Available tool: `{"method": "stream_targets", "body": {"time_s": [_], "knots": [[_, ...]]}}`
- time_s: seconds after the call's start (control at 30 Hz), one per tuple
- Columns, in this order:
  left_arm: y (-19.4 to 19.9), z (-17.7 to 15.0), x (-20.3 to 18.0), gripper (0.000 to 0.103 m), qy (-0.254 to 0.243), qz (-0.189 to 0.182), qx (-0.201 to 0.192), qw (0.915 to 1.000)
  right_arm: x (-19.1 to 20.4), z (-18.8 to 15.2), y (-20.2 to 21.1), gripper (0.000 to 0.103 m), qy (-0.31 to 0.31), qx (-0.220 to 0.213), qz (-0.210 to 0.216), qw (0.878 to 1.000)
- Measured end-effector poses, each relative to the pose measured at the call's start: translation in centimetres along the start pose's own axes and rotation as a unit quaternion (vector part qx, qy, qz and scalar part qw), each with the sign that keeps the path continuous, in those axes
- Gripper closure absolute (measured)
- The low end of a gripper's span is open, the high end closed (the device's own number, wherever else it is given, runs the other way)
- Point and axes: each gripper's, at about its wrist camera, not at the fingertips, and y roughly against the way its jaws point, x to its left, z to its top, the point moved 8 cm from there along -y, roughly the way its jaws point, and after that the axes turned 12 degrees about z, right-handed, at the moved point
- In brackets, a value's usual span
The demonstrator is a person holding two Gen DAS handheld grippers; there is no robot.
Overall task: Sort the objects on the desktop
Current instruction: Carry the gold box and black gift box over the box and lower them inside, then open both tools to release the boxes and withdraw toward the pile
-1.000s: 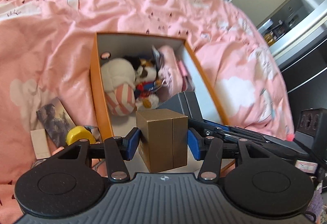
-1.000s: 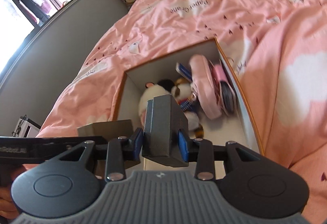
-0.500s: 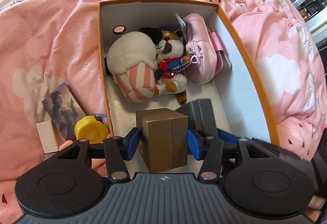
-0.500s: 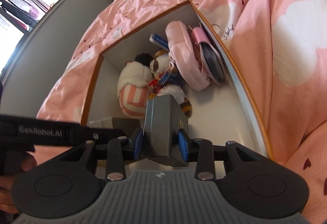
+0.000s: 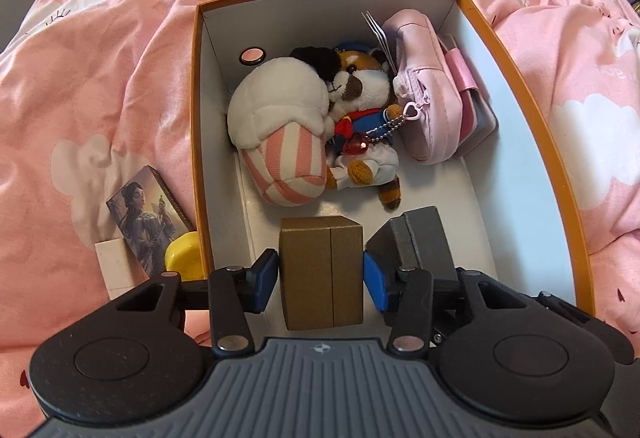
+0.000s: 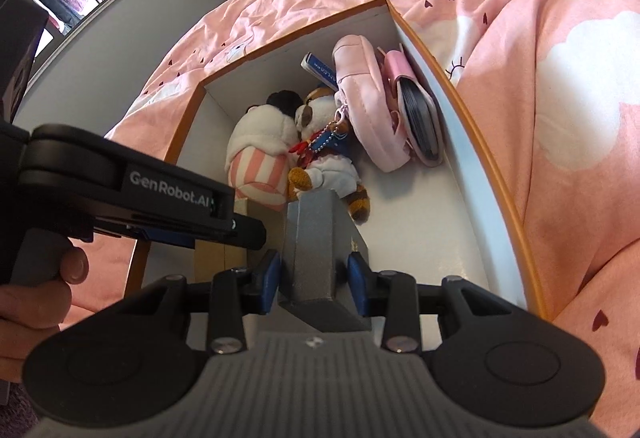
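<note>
Gold matte box (image 5: 322,274) between closing left fingers (image 5: 267,274), right fingers (image 6: 271,270) clamp grey block (image 6: 316,258)
</note>
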Motion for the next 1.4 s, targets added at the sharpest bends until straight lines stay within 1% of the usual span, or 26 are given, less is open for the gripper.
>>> {"method": "stream_targets", "body": {"time_s": [0.13,0.27,0.4,0.5,0.63,0.7,0.83,0.93,1.17,1.23,1.4], "knots": [[-0.1,0.1,0.2,0.053,0.005,0.004,0.004,1.0000,0.1,-0.1,-0.2,0.064,0.001,0.002,0.003,1.000],[-0.1,0.0,0.3,0.056,0.001,0.007,-0.001,1.0000,0.2,-0.1,-0.4,0.064,0.002,0.003,0.001,1.000],[0.4,-0.1,0.7,0.056,0.009,-0.010,-0.007,0.9999,0.2,-0.1,-0.7,0.064,0.001,0.005,0.001,1.000],[1.2,-0.1,1.3,0.056,0.013,-0.023,-0.022,0.9994,0.3,-0.1,-0.8,0.064,-0.003,0.006,0.006,1.000],[3.1,-0.1,2.1,0.054,0.017,-0.041,-0.057,0.9974,0.7,-0.2,-1.3,0.064,-0.003,0.010,0.013,1.000],[3.8,0.1,2.7,0.054,0.025,-0.043,-0.069,0.9964,0.8,-0.2,-1.5,0.064,-0.003,0.013,0.020,1.000],[4.6,0.2,3.9,0.053,0.030,-0.032,-0.085,0.9954,1.5,-0.3,-2.1,0.064,0.002,0.026,0.036,0.999],[4.8,0.2,4.9,0.052,0.044,-0.029,-0.086,0.9949,2.4,-0.3,-2.8,0.064,0.027,0.037,0.035,0.998],[4.7,0.1,7.0,0.052,0.073,-0.039,-0.088,0.9927,4.0,-0.6,-3.6,0.063,0.089,0.053,0.025,0.994],[4.5,0.0,7.6,0.052,0.080,-0.040,-0.086,0.9923,4.0,-0.7,-3.7,0.061,0.094,0.056,0.026,0.994],[3.9,-0.5,9.3,0.052,0.100,-0.041,-0.082,0.9908,3.8,-0.5,-3.7,0.060,0.084,0.060,0.036,0.994]]}}
